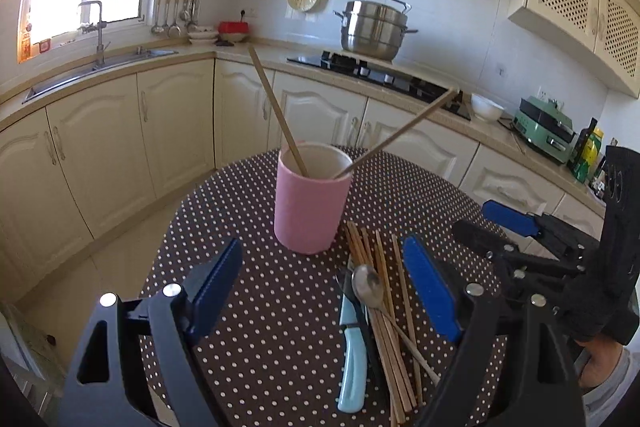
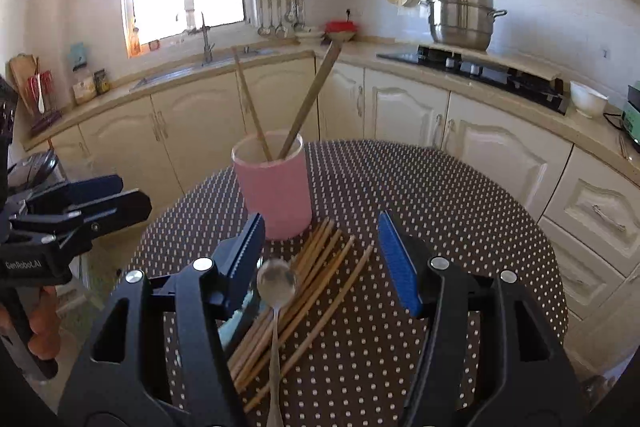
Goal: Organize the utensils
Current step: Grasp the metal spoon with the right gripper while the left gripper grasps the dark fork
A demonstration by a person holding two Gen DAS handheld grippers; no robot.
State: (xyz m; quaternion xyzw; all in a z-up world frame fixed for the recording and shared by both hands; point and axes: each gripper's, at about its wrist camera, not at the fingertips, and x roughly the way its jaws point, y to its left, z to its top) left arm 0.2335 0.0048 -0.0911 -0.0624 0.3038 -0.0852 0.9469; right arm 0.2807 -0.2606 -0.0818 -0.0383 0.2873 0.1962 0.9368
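- The knife (image 1: 353, 355) with the pale blue handle lies at the left edge of the pile; its blade is partly under the spoon (image 1: 368, 287), and in the right wrist view only a sliver of it shows behind a finger.
- The left gripper (image 1: 320, 291) has its jaws wide apart, empty, over the worktop (image 1: 248, 307) just left of the pile.
- The pink holder (image 1: 310, 195) stands upright beyond, two chopsticks leaning out of it.
- The loose chopsticks (image 2: 304, 291) lie fanned beside the holder's base, their near ends cut off by the frame.
- The right gripper (image 2: 320, 259) has its jaws parted and holding nothing, above the pile.
- The polka-dot worktop sits in a kitchen: sink (image 1: 96, 67) left, steel pot (image 1: 374, 27) on the hob right.
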